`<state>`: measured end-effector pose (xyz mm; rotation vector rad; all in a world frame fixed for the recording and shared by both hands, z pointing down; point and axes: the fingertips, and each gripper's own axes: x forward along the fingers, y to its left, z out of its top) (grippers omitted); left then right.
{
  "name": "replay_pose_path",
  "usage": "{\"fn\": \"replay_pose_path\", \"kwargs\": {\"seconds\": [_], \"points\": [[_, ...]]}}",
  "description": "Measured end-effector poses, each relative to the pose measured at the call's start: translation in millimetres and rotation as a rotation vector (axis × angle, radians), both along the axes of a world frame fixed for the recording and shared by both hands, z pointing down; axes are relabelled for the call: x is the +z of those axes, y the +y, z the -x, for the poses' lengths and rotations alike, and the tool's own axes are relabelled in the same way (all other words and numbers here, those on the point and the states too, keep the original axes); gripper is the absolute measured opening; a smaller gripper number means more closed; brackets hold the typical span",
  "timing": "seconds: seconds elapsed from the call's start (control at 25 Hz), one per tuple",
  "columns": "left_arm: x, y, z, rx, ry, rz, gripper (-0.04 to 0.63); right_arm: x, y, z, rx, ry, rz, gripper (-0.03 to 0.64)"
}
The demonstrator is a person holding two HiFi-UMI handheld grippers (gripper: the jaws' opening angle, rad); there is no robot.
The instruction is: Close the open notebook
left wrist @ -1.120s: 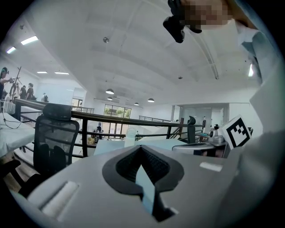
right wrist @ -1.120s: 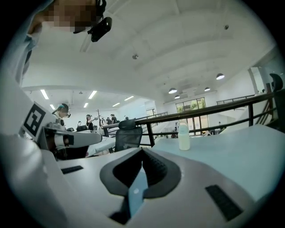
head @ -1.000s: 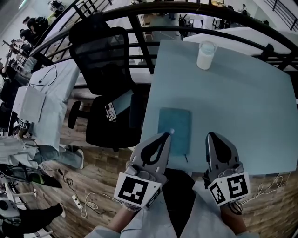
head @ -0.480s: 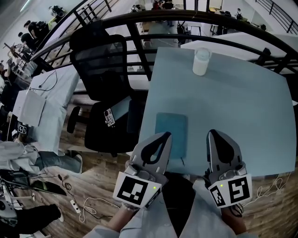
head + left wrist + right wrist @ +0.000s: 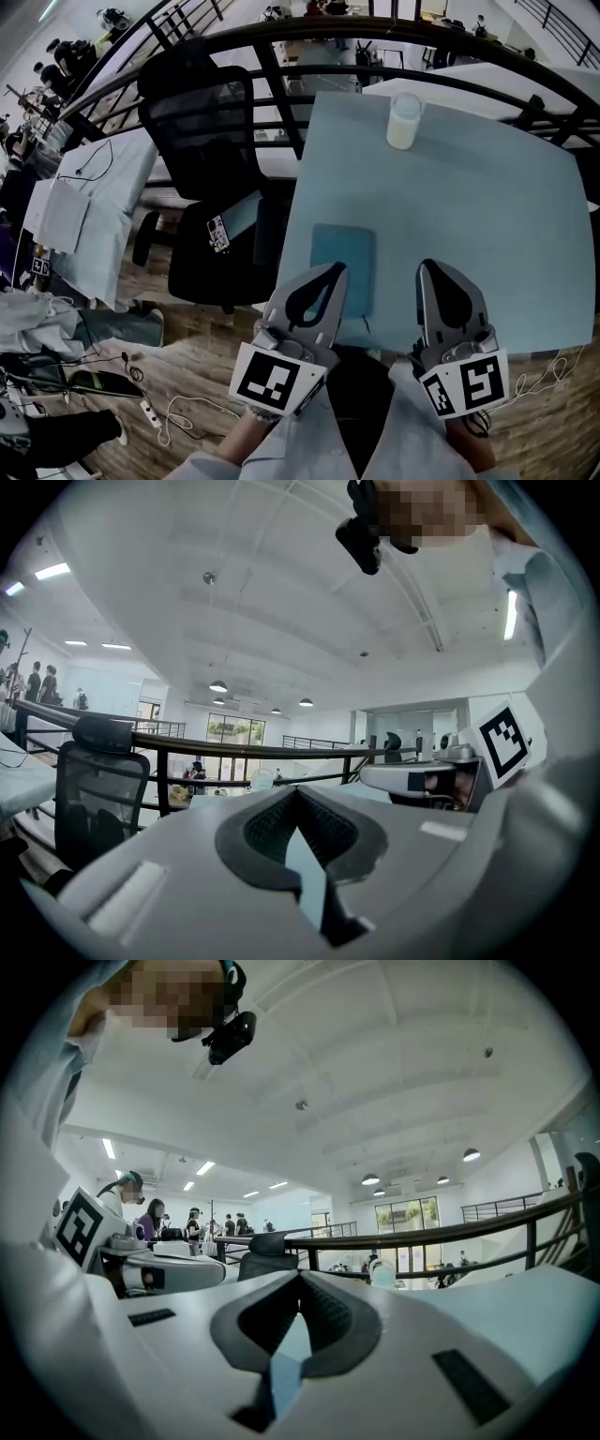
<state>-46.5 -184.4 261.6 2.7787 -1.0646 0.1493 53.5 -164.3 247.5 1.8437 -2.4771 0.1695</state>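
Observation:
A teal notebook [image 5: 342,267] lies closed and flat near the front edge of the pale blue table [image 5: 487,206]. My left gripper [image 5: 332,274] is shut and empty, its tip over the notebook's near left edge. My right gripper [image 5: 431,272] is also shut and empty, and hangs above bare table to the right of the notebook. In the left gripper view the left gripper [image 5: 298,792] has its jaws closed together with nothing in them. The right gripper [image 5: 300,1279] looks the same in its own view. The notebook is hidden in both gripper views.
A white cup [image 5: 403,122] stands at the table's far side. A black office chair [image 5: 202,141] with a phone [image 5: 220,232] on its seat is left of the table. A dark railing [image 5: 281,37] runs behind. Cables lie on the wooden floor [image 5: 178,375].
The head view has shifted slightly, so the table and notebook sit a bit further left. Both grippers stay shut in nearly the same place.

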Motion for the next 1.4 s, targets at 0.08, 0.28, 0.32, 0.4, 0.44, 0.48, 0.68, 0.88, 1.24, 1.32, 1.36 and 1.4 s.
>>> {"fn": "replay_pose_path", "kwargs": {"seconds": [0.08,0.28,0.32,0.4,0.44,0.48,0.68,0.88,1.24,1.32,1.36,1.4], "points": [[-0.8,1.4,-2.2,0.004,0.001,0.002,0.003,-1.0,1.1,-0.5,0.0,0.005,0.0,0.002],[-1.5,4.9,-5.4,0.013,0.003,0.028,0.003,-1.4,3.0,-1.8,0.002,0.007,0.006,0.002],[-0.9,4.6,-5.2,0.014,0.003,0.03,0.003,-0.7,2.5,-1.5,0.001,0.008,0.008,0.002],[-0.1,4.0,-4.8,0.013,0.003,0.031,0.003,0.3,1.4,-0.6,-0.003,0.007,0.012,0.002],[0.1,3.8,-4.7,0.012,0.002,0.032,0.003,0.6,1.0,-0.1,-0.006,0.007,0.014,0.002],[0.3,3.8,-4.7,0.012,0.002,0.032,0.003,0.9,0.7,0.4,-0.008,0.006,0.015,0.002],[0.0,5.3,-4.1,0.01,0.001,0.03,0.003,3.0,1.8,2.3,-0.015,0.022,0.025,0.002],[-0.9,3.9,-2.7,0.009,0.002,0.019,0.003,5.7,1.2,2.9,-0.014,0.027,0.035,0.002],[-1.1,7.9,-3.9,0.016,0.004,0.025,0.003,8.6,4.2,3.8,-0.016,0.037,0.042,0.002],[-1.2,7.9,-3.0,0.018,0.002,0.003,0.003,8.6,5.0,4.4,-0.018,0.037,0.043,0.002],[-1.4,7.7,-2.2,0.02,0.0,-0.016,0.003,8.4,5.6,4.6,-0.018,0.037,0.042,0.002],[-1.8,7.9,-1.9,0.02,-0.001,-0.028,0.003,8.0,6.3,4.7,-0.019,0.037,0.042,0.002]]}}
